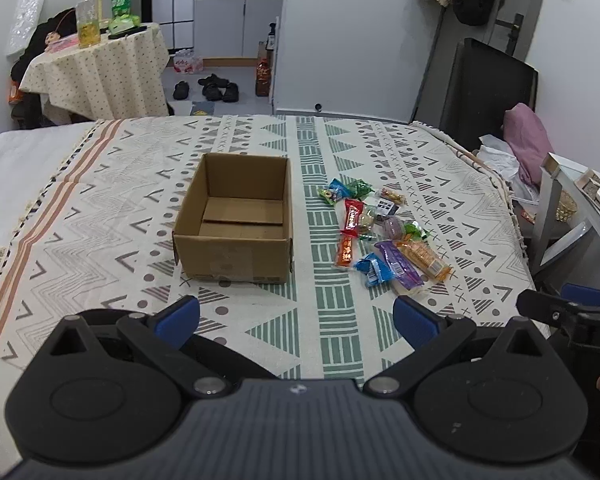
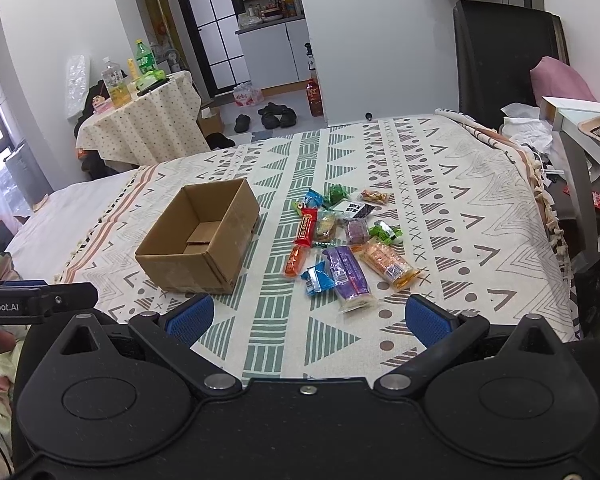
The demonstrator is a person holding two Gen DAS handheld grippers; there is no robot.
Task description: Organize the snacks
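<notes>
Snacks (image 1: 382,236) lie in a loose heap ahead and right of the left gripper (image 1: 296,320), whose blue fingers are spread wide with nothing between them; the open cardboard box (image 1: 236,220) sits ahead, slightly left, on the patterned cloth (image 1: 100,208). From the right wrist, the right gripper (image 2: 310,318) also gapes empty, the snack pile straight ahead, the box ahead to the left.
</notes>
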